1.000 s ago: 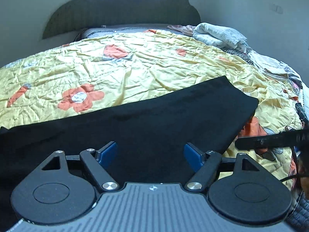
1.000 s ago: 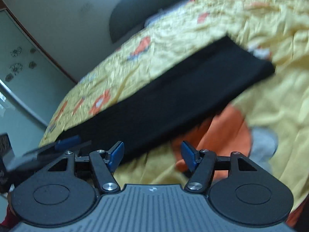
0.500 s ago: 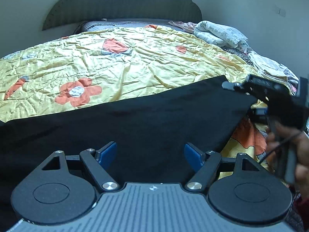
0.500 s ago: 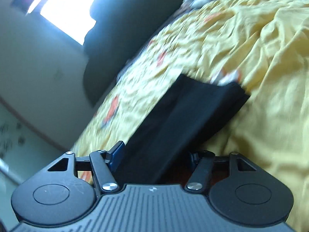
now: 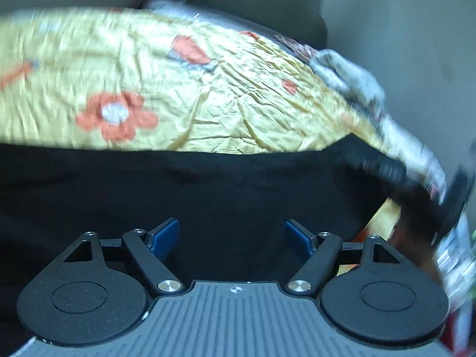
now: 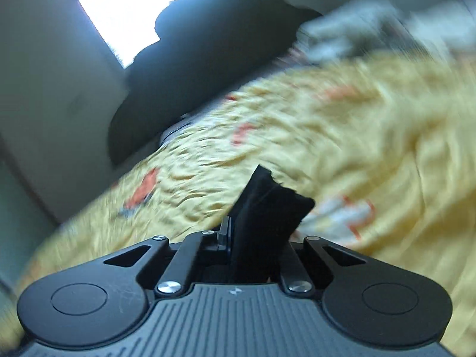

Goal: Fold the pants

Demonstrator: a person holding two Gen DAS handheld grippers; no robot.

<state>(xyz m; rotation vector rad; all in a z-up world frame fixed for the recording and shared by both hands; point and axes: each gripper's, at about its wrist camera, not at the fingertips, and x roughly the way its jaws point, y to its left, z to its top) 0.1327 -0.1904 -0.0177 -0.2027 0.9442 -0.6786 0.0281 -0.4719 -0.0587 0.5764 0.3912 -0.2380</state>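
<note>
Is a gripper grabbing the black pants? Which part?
Yes. The right gripper is shut on the pants, pinching one end corner. The left gripper is open, holding nothing.

Open left hand-held gripper (image 5: 231,233) over pants (image 5: 208,184)

black left tool (image 5: 231,233) and right tool (image 6: 253,239), blue pads (image 5: 166,233), silver screws, ribbed grey housings

Before me, a bed (image 5: 208,113) under a yellow flowered bedspread (image 6: 372,136), dark headboard (image 6: 208,44) against pale walls (image 6: 44,74), bright window (image 6: 148,9) behind.
</note>
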